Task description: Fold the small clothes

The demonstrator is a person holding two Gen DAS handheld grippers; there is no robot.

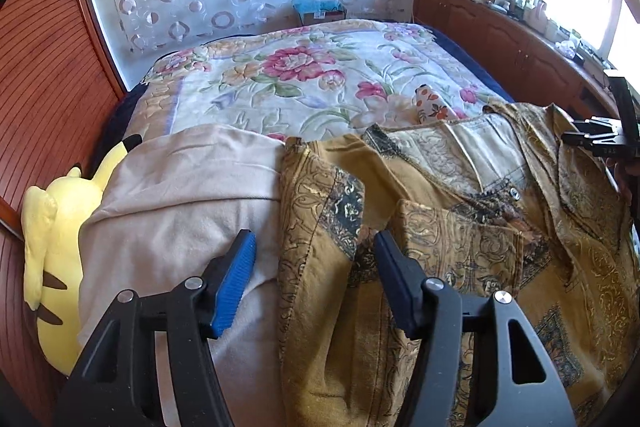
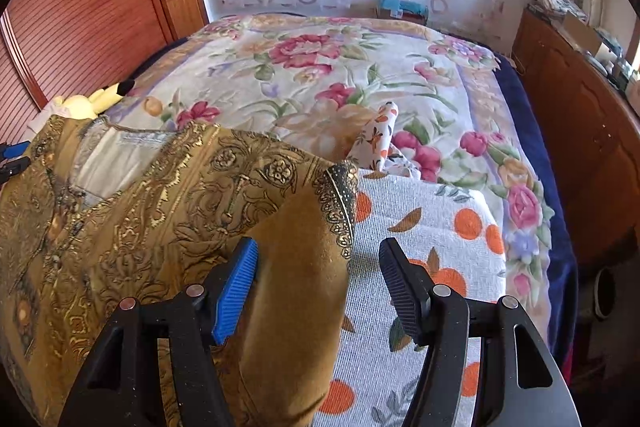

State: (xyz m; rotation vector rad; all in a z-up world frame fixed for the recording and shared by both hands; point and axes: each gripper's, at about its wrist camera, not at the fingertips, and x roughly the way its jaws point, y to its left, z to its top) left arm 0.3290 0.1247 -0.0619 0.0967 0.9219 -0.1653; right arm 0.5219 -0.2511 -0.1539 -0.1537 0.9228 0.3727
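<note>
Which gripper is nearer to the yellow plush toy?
Left. The left gripper is over the beige cloth beside the yellow plush toy; the right gripper is over the mustard garment's far edge.

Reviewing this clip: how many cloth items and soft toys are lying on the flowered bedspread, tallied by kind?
Patterned mustard garment: 1
Plain beige garment: 1
White cloth with orange fruit print: 1
Small white floral-print piece: 1
Yellow plush toy: 1
Total: 5
</note>
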